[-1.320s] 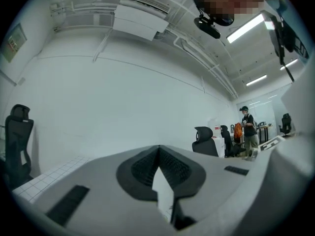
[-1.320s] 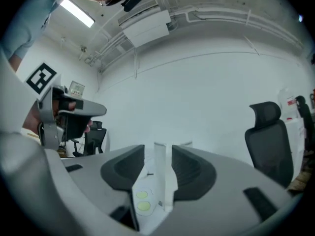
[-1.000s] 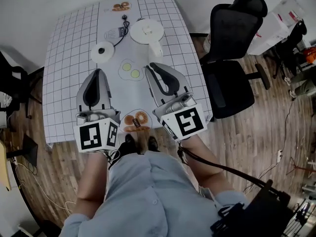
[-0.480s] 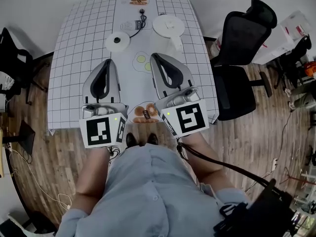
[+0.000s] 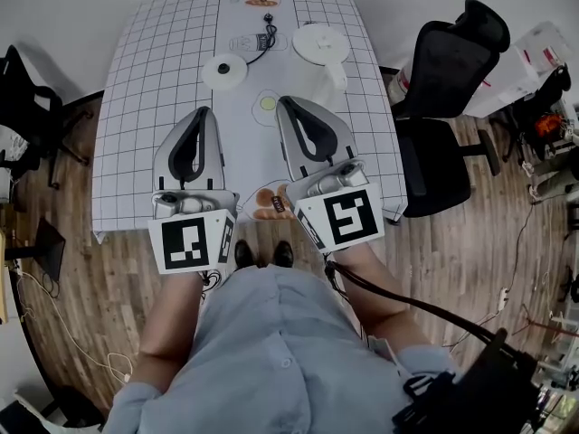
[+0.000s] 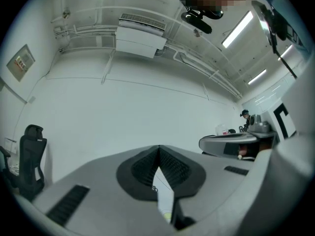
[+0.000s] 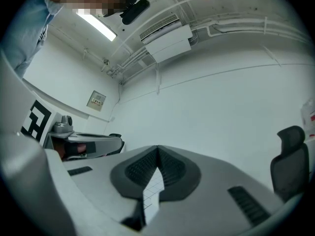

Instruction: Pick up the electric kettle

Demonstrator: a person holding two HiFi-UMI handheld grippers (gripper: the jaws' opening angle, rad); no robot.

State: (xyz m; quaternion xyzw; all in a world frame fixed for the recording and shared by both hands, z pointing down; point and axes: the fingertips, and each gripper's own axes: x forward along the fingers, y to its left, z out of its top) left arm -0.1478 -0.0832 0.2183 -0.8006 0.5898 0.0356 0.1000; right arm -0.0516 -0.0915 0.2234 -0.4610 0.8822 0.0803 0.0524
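The white electric kettle (image 5: pixel 318 43) stands at the table's far right, its handle (image 5: pixel 336 76) pointing toward me. Its round white base (image 5: pixel 224 69) lies apart to the left, with the black cord and plug (image 5: pixel 265 36) behind it. My right gripper (image 5: pixel 282 101) hovers over the table just short and left of the kettle, shut on nothing. Level with it to the left, my left gripper (image 5: pixel 203 111) is also shut and empty. In the gripper views the left gripper (image 6: pixel 158 147) and right gripper (image 7: pixel 157 148) aim slightly up at a bare white wall, so the kettle is hidden.
The table (image 5: pixel 145 107) wears a white grid cloth with printed food pictures (image 5: pixel 271 202). A black office chair (image 5: pixel 452 61) stands close to its right edge, another dark chair (image 5: pixel 23 89) at the left. Wooden floor surrounds the table.
Both grippers have moved forward over the table toward its far end. The right gripper's tip is now closer to the kettle's handle.
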